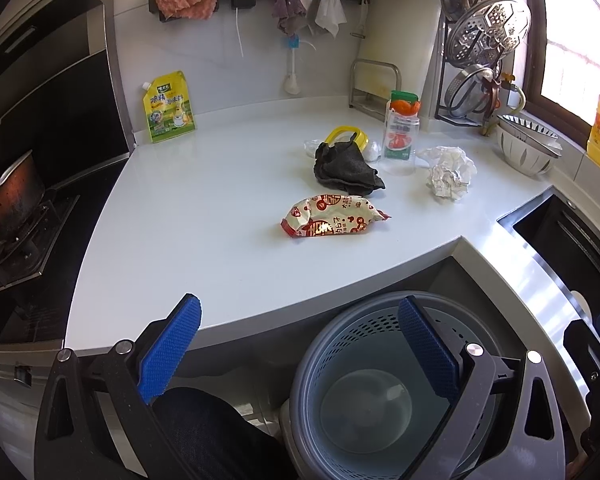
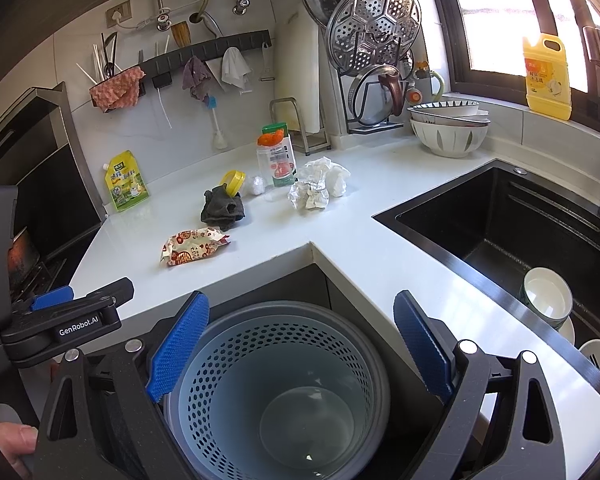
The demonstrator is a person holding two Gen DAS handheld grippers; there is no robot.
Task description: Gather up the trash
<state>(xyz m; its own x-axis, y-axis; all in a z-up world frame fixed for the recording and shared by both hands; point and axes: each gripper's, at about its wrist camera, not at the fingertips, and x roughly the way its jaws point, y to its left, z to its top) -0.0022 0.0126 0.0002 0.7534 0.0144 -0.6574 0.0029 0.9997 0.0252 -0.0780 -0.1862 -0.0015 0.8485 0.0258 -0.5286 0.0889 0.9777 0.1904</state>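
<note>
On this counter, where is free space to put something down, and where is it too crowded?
Free: the wide patch between the yellow pouch, the stove and the snack wrapper; also the strip between the sink and the counter edge. Crowded: around the dark cloth, clear bottle and crumpled paper.

Countertop (image 1: pixel 203 216) bears wrapper (image 1: pixel 334 216), cloth (image 1: pixel 346 166), seemingly paper (image 1: pixel 450 172).

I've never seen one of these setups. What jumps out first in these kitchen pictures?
Probably the blue-padded fingers spread wide low in each view, over a grey perforated bin on the floor below the counter's edge. Beyond them, litter dots the white counter: a red-and-white snack wrapper, crumpled paper and a dark cloth.
</note>
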